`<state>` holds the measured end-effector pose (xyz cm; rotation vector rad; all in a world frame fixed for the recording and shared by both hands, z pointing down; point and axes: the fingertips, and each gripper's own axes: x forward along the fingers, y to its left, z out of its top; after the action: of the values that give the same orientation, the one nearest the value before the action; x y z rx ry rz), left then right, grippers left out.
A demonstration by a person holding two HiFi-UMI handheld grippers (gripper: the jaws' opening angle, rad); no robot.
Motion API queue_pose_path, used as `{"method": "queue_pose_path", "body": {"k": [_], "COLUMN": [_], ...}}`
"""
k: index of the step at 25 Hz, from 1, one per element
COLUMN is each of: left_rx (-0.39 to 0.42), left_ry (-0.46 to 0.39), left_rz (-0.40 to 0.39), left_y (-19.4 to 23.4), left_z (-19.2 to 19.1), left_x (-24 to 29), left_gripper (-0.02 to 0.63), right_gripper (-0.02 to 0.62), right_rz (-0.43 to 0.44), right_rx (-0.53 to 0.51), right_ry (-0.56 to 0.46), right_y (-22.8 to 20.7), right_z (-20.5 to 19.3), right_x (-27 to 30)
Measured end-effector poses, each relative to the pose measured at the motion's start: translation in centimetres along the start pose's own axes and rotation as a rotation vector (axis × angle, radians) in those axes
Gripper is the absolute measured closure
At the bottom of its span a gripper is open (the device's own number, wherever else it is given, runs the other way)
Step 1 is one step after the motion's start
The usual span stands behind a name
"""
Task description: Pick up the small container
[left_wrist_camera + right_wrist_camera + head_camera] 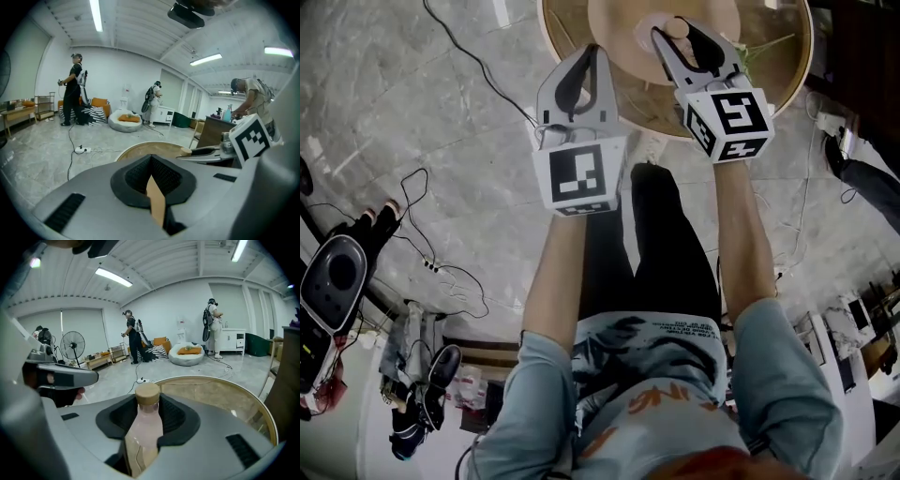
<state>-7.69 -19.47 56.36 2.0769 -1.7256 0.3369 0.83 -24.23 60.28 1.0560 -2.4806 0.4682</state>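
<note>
The small container is a pale pink bottle [143, 427] with a round wooden cap [147, 392]. It stands upright between the black pads of my right gripper [147, 405], which is shut on its body. In the head view my right gripper [671, 36] holds the bottle [675, 28] over the round wooden table [789, 77]. My left gripper [592, 52] hovers at the table's near rim, to the left of the right one. Its jaws meet at the tip with nothing held, and the left gripper view [151, 160] shows only the table [140, 150] beyond them.
A paler round disc [614, 21] lies on the table under the grippers. Black cables [473, 61] and a power strip [431, 267] run over the grey floor at the left. Other people [131, 336], a fan [75, 345] and a beanbag [187, 354] stand farther off.
</note>
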Motion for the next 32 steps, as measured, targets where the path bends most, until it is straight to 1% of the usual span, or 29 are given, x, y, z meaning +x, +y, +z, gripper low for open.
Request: {"method": "queue_pose_path", "body": {"k": [4,8,11,15,20,22,27,29,32], "left_rx": [-0.041,-0.108,-0.123,-0.07,-0.036,-0.036,0.017,0.035,0.094], "left_ry": [-0.042,-0.061,-0.091,-0.124,-0.194,-0.214,-0.249,-0.277,-0.298], "left_rz": [0.055,0.147,0.174,0.18,0.171,0.159,0.125,0.109,0.09], "left_y": [-0.2,-0.2,-1.2,-2.9,-5.9,-8.2,-12.9,-14.2,-15.0], "left_z": [2.7,4.8,7.4,11.7,18.2,20.0,23.8,25.6,27.1], "left_x": [-1.8,-4.0,-5.6,-7.5,-9.7,-10.9,-12.6,-13.0,-14.2], "left_gripper": [0.583,0.583,0.582,0.583,0.583,0.583,0.582,0.583,0.583], "right_gripper": [0.442,0.442,0.442,0.442,0.442,0.442,0.443,0.443,0.443], "right_rz": [-0.008,-0.023,-0.038,-0.053,-0.082,-0.095,-0.141,-0.169,-0.197], "right_rx": [-0.014,-0.036,-0.054,-0.062,-0.069,-0.068,-0.043,-0.046,-0.039], "right_ry": [-0.041,-0.07,-0.097,-0.142,-0.217,-0.245,-0.319,-0.342,-0.363], "right_y": [-0.2,-0.8,-1.5,-1.9,-1.9,-2.1,-2.6,-2.9,-2.4], "right_z": [3.7,7.6,10.4,14.2,19.8,21.5,25.0,26.3,27.1], "right_x": [-4.0,-8.5,-11.9,-15.6,-20.0,-22.4,-27.6,-29.1,-30.5]}}
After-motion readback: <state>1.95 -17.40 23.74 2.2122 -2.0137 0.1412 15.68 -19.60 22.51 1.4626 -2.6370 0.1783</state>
